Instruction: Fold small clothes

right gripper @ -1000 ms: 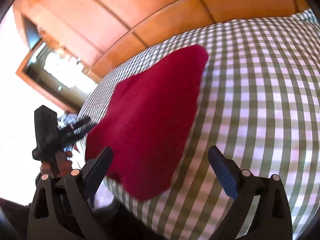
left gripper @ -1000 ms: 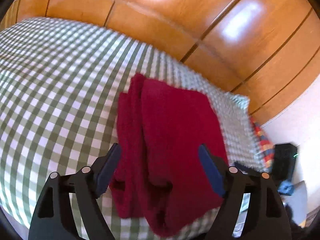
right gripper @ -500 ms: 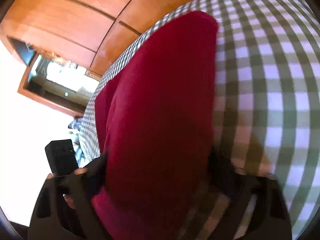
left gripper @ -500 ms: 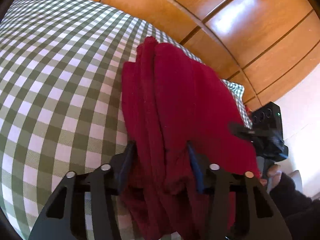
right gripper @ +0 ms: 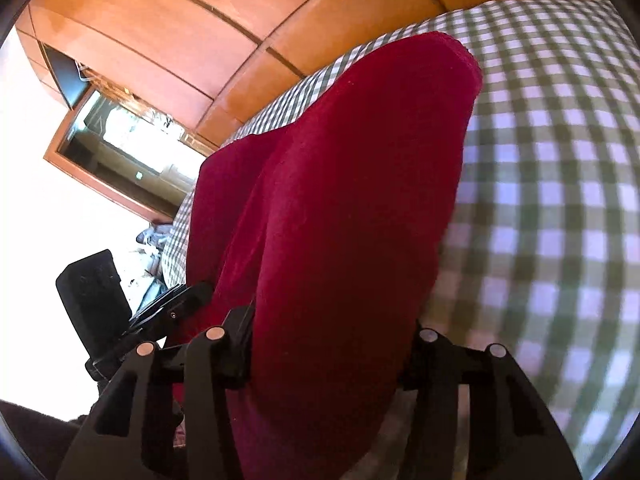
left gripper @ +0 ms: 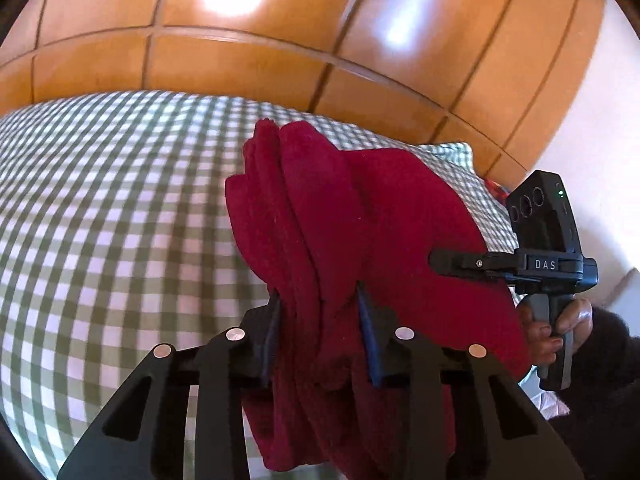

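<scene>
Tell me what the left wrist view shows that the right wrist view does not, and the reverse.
Only the left wrist view shows the right hand on its handle and the garment's bunched folds between the left gripper pads. Only the right wrist view shows the mirror. Both show the red garment, pinched by each gripper as their jaws have just been closing, the checked cover and wooden panels.

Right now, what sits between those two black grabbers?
Only the red garment: left gripper and right gripper both pinch its near edge, seen from the left wrist.
</scene>
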`<state>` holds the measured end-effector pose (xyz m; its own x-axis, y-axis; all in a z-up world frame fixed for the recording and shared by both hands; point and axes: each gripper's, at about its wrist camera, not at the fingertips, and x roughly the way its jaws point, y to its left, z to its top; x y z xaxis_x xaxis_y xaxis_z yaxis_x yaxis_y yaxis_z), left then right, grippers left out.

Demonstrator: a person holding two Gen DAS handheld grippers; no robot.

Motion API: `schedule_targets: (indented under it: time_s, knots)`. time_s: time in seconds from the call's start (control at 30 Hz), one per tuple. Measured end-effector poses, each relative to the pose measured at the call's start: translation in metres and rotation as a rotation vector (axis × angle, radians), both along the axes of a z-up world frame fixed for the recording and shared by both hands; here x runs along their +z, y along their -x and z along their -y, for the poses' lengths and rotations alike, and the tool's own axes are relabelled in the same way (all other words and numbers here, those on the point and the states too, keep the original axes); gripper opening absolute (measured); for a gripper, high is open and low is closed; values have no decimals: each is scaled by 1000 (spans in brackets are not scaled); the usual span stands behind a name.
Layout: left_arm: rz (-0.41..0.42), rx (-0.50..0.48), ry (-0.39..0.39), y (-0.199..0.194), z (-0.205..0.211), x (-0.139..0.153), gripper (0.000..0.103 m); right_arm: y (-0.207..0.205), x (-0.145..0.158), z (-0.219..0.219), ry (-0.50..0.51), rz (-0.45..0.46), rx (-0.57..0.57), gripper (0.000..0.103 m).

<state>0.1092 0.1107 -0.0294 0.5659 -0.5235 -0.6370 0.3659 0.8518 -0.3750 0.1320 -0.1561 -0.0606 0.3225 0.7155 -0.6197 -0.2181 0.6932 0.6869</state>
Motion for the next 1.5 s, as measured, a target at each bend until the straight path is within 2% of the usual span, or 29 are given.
schedule_targets:
  time_s: [0.1, 0.37, 0.8, 0.97, 1.17, 1.27, 1.3, 1.37, 1.43, 1.5]
  knots:
    - [33, -41, -24, 3, 23, 8, 33, 13, 7, 23, -6, 16, -43, 49]
    - [80, -170, -26, -5, 88, 29, 33, 48, 31, 89, -6, 74, -172, 49]
    - [167, -404, -81, -54, 232, 55, 33, 89, 54, 213, 26, 161, -426, 49]
    - [188, -467, -102, -75, 288, 59, 33, 93, 57, 254, 69, 172, -499, 49]
    - [109, -478, -141, -118, 357, 32, 33, 75, 39, 292, 151, 127, -575, 49]
    - [31, -492, -203, -134, 388, 2, 33, 70, 2, 311, 164, 25, -624, 50]
    - [6, -491, -222, -137, 394, -10, 33, 71, -16, 314, 178, -16, -637, 52]
    - [-11, -474, -225, -142, 399, -26, 39, 80, -28, 317, 140, 8, -659, 57]
    - [-9, -454, -207, -139, 399, -25, 41, 83, -28, 319, 109, 6, -682, 61]
    - [-23, -425, -199, -139, 394, -18, 48, 83, -19, 314, 160, 13, -699, 72]
